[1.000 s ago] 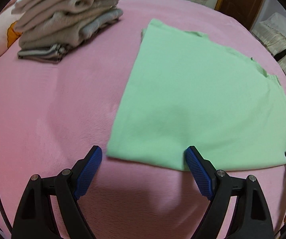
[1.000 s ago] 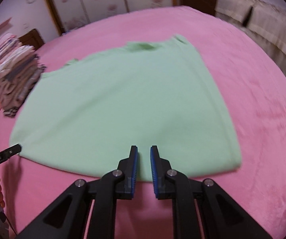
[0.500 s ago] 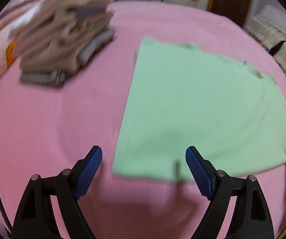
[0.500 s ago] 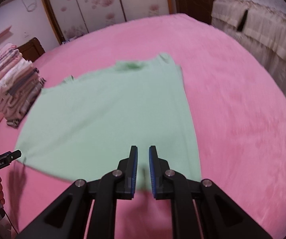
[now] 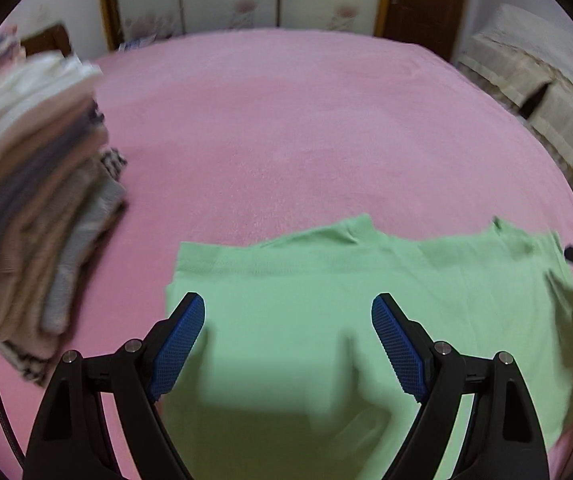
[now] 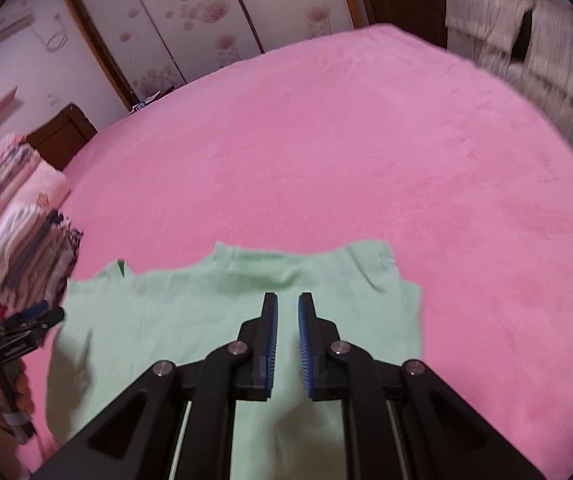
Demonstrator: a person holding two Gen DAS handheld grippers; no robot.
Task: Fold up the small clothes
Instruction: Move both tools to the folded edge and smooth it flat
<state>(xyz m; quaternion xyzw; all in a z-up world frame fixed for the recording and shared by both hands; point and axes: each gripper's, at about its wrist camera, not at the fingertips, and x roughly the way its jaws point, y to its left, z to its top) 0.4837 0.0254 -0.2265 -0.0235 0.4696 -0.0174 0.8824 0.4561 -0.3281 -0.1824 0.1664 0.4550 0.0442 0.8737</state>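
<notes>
Green shirt (image 5: 318, 320) lies flat on the pink bedspread (image 5: 306, 132) under both grippers, approx. half folded and probably needing more folds, though blur hides its near edge. Left gripper (image 5: 288, 344) is spread wide and empty; right gripper (image 6: 287, 332) is nearly closed w/ nothing pinched. Folded stack (image 5: 34, 216) sits at left, clear of the work.

Soft matt green cloth shirt (image 5: 326, 320) lies on a fuzzy pink plush blanket (image 5: 306, 128).
</notes>
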